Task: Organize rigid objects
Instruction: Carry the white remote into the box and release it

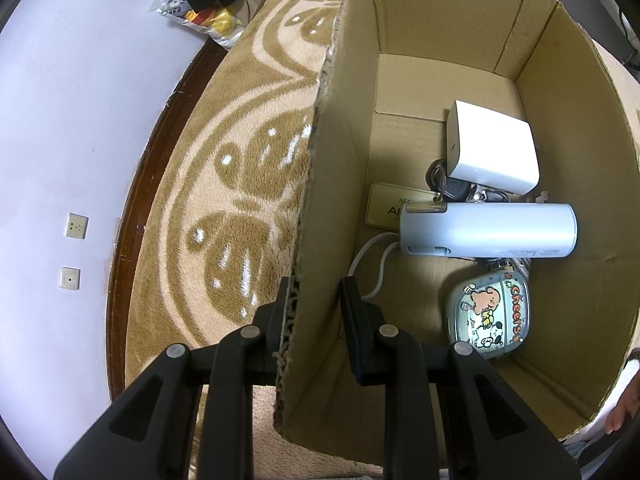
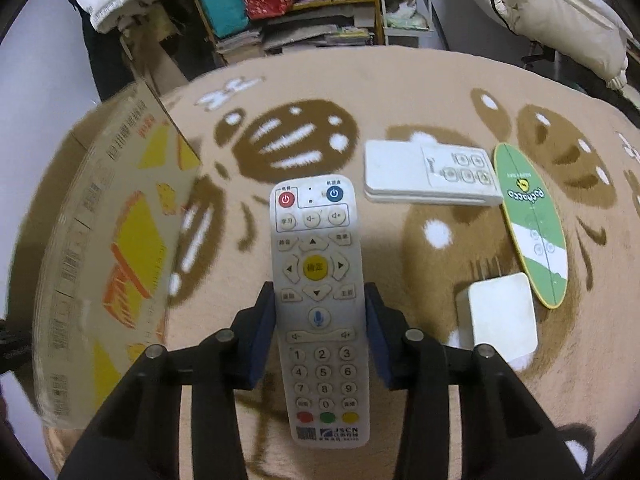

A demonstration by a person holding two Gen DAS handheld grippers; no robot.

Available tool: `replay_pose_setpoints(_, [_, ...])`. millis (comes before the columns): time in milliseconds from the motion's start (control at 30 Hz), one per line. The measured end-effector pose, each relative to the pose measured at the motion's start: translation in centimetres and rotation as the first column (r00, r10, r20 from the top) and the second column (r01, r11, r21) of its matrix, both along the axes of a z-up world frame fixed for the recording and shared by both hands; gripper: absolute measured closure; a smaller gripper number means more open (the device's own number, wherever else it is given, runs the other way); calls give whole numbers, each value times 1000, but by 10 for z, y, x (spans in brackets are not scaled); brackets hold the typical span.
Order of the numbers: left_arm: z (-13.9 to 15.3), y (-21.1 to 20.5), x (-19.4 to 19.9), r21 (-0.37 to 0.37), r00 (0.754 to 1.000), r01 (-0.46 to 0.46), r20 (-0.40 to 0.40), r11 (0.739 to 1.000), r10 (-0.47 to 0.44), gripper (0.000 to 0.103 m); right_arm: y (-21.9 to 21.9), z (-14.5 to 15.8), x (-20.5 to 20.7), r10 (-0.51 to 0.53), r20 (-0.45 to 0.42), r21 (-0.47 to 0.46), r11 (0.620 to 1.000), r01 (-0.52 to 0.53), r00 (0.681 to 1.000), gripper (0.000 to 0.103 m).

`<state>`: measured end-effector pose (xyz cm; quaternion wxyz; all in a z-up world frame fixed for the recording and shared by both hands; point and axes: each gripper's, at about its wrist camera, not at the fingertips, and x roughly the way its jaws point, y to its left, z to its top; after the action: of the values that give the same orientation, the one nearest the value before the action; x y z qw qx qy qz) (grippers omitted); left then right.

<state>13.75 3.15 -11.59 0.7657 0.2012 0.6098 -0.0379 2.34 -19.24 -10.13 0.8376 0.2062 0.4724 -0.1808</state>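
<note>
My left gripper (image 1: 314,300) is shut on the near wall of the cardboard box (image 1: 328,208), one finger outside and one inside. Inside the box lie a white adapter (image 1: 494,148), a pale blue cylinder (image 1: 488,230), car keys (image 1: 452,186), a cartoon "Cheers" case (image 1: 490,314), a gold card (image 1: 386,210) and a white cable (image 1: 370,256). My right gripper (image 2: 319,300) is shut on a white TV remote (image 2: 318,292), holding it above the blanket. The box's printed outside (image 2: 104,248) is at the left in the right wrist view.
On the patterned blanket (image 2: 400,92) lie a white flat remote (image 2: 430,172), a green surfboard-shaped remote (image 2: 534,224) and a white plug adapter (image 2: 500,316). Shelves and clutter stand behind. The left wrist view shows a white wall (image 1: 72,120) with sockets and a bag (image 1: 200,12).
</note>
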Motion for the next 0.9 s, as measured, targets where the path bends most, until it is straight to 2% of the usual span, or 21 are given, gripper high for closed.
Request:
replay_pose_setpoints(400, [1,-1,0,6,1000,5,-1,1000,-5,80,18,38,14,54,161,6,998,-55,986,62])
replay_pose_setpoints(533, [1,-1,-1,4,1000,4,-1,1000,-4,80,23,59,12,62,236,-19,998,-59,970,68])
replay_pose_setpoints(900, [1,-1,0,4,1000,4,-2,1000,-4,80,26,110,-1,77,410,-42,997,-65,909,70])
